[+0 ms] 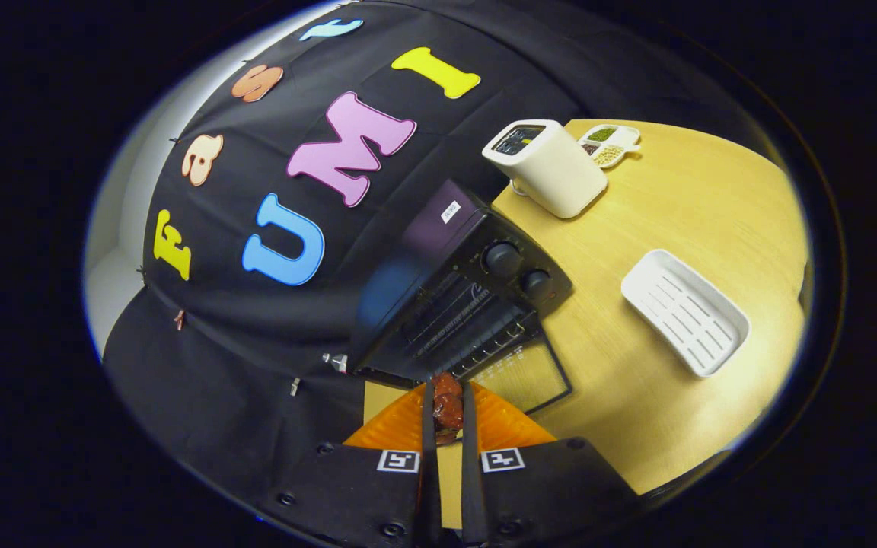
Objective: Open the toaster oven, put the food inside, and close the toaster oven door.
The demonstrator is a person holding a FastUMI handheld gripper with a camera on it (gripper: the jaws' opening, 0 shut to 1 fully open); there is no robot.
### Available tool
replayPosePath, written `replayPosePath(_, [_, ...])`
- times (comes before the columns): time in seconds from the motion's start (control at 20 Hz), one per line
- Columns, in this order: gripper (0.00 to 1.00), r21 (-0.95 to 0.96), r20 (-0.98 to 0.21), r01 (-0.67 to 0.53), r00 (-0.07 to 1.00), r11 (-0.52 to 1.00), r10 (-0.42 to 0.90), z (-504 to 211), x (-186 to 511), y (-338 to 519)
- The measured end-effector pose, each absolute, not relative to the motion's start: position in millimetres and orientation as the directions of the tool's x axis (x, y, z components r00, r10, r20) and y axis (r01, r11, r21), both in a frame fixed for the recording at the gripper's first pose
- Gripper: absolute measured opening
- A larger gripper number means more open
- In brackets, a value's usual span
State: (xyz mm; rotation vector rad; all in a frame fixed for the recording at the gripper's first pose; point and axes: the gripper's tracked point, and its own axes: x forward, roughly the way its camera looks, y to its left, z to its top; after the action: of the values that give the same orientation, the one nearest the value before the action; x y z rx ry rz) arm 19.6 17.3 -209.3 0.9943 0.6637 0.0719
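Note:
A black toaster oven (460, 283) stands on the wooden table (682, 221) against the booth wall, with two knobs on its panel. Its glass door (527, 374) hangs open, folded down flat in front of it, and wire racks show inside. My gripper (448, 407) is shut on a reddish-brown piece of food (448, 402), which sits between the fingers near their tips. The food hovers just in front of the oven's opening, above the near edge of the lowered door. The view is tilted, so the table slopes.
A white ribbed tray (684, 311) lies on the table beyond the oven's knob side. Farther back stand a white box-shaped appliance (546, 166) and a small divided dish (609, 144) holding grains.

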Motion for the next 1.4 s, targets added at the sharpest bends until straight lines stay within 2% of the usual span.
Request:
replayPosePath(0.25, [0.14,0.828,-0.405,0.210,0.865,0.520,0.296,-225.3,87.6,46.9])
replayPosePath(0.7, [0.14,0.838,-0.376,0.247,0.908,0.486,0.186,-280.8,153.7,66.6])
replayPosePath(0.85, [0.14,0.781,-0.410,0.263,0.900,0.566,0.148,-296.6,157.8,66.3])
replayPosePath(1.05, [0.14,0.750,-0.392,0.221,0.908,0.624,0.149,-296.9,160.1,72.2])
replayPosePath(1.2, [0.18,0.712,-0.403,0.223,0.906,0.665,0.128,-298.5,159.1,69.8])
replayPosePath(1.3, [0.21,0.650,-0.411,0.212,0.906,0.729,0.103,-297.3,155.8,63.0])
replayPosePath(1.35, [0.32,0.615,-0.412,0.204,0.907,0.761,0.090,-297.9,155.8,62.4])
replayPosePath(1.4, [0.48,0.591,-0.412,0.193,0.907,0.783,0.087,-297.1,157.6,59.5])
